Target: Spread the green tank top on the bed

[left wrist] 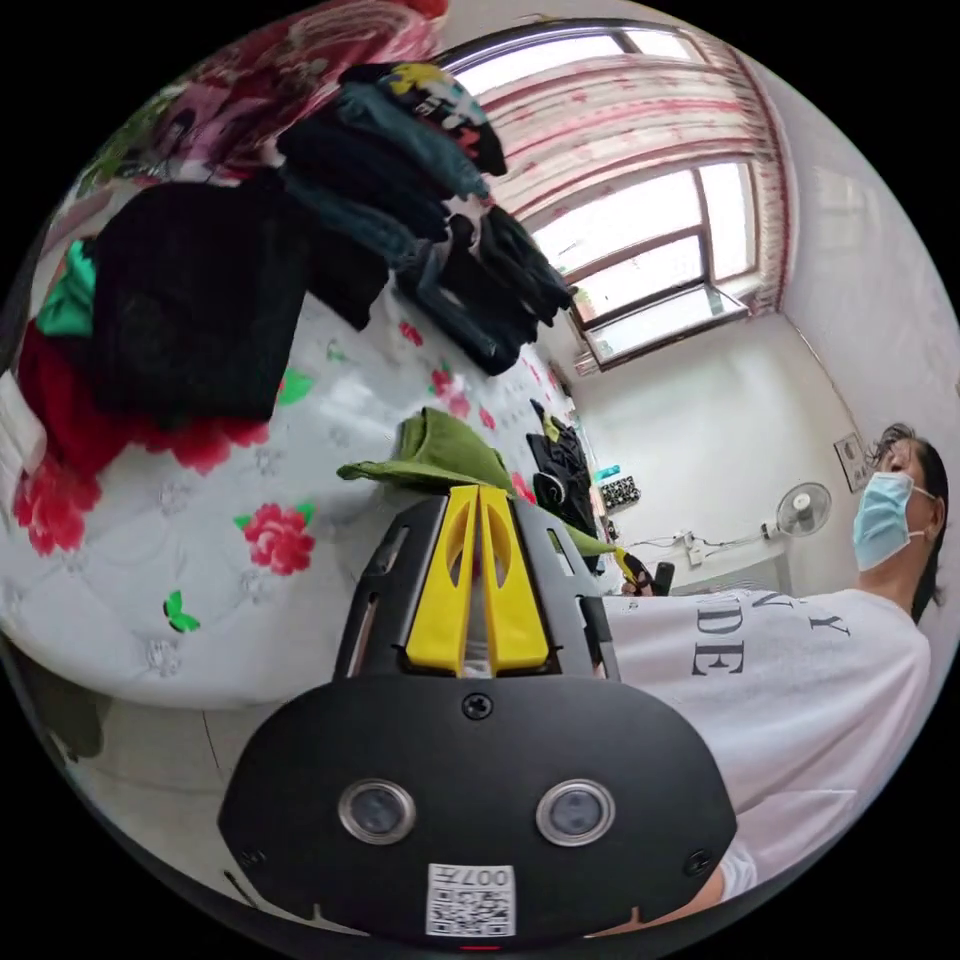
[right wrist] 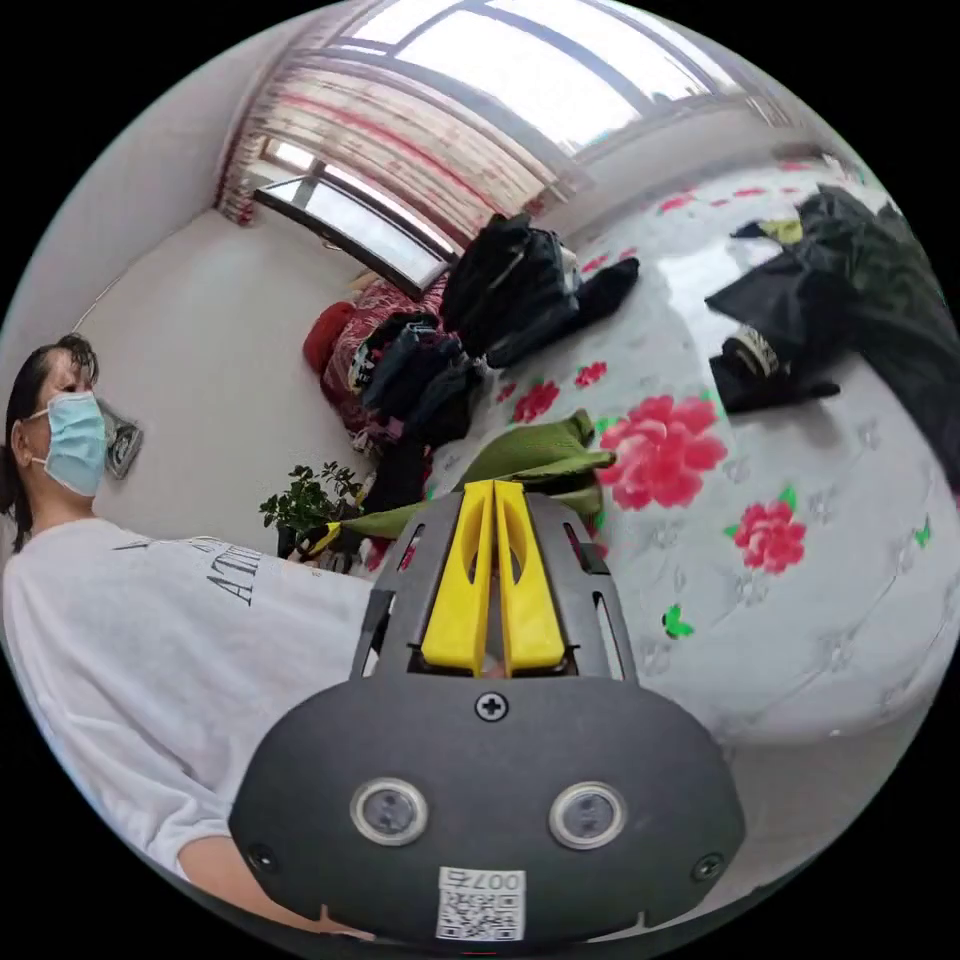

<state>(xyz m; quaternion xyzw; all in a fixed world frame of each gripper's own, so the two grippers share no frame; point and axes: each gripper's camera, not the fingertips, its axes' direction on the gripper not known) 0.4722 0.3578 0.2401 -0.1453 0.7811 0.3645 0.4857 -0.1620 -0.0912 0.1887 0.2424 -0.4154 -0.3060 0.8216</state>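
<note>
While both pairs of fingers press together on the green tank top (left wrist: 440, 455), we risk it bunching on the bed (left wrist: 250, 610) if one edge slips free.

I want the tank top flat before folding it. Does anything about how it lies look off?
Yes. The green tank top is bunched in a rumpled heap on the floral bedsheet, with folds standing up, not spread out. Both the left gripper and right gripper are shut on its edge.
</note>
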